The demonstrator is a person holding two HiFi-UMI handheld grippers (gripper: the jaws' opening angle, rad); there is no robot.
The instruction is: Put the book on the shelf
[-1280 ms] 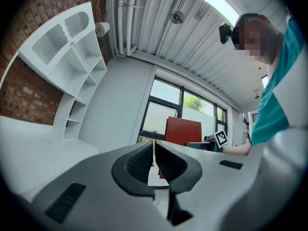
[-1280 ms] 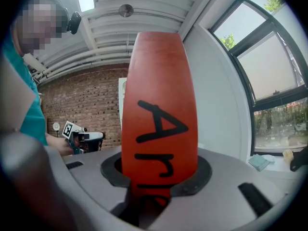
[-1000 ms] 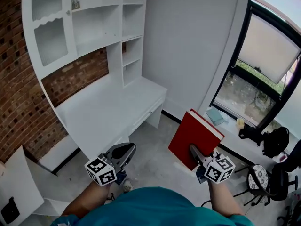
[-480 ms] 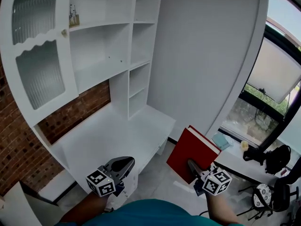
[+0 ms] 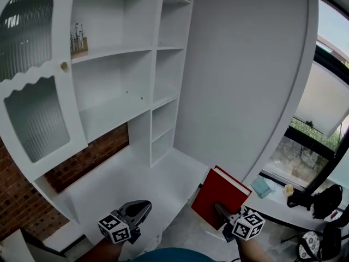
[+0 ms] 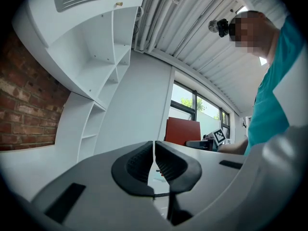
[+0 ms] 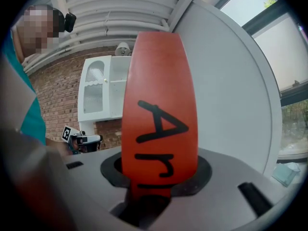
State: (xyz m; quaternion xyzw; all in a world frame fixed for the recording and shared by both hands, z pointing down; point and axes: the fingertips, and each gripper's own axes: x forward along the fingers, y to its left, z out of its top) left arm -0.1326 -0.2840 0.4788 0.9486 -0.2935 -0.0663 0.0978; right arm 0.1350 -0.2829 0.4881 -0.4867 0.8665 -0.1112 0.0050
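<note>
The red book point(image 5: 222, 192) was clamped in the right tongs point(image 5: 220, 207), held low, well apart from the white shelf point(image 5: 117, 109) above the bench point(image 5: 131, 173). The left tongs point(image 5: 143, 207) were closed and empty. Shelving was not yet done.

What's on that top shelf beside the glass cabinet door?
A small holder of thin upright sticks stands on the shelf; the ribbed door hides anything further left.

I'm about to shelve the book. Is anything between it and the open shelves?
Nothing visible. The book, in the right tool, has open air up to the shelves; a small holder sits on the upper one.
</note>
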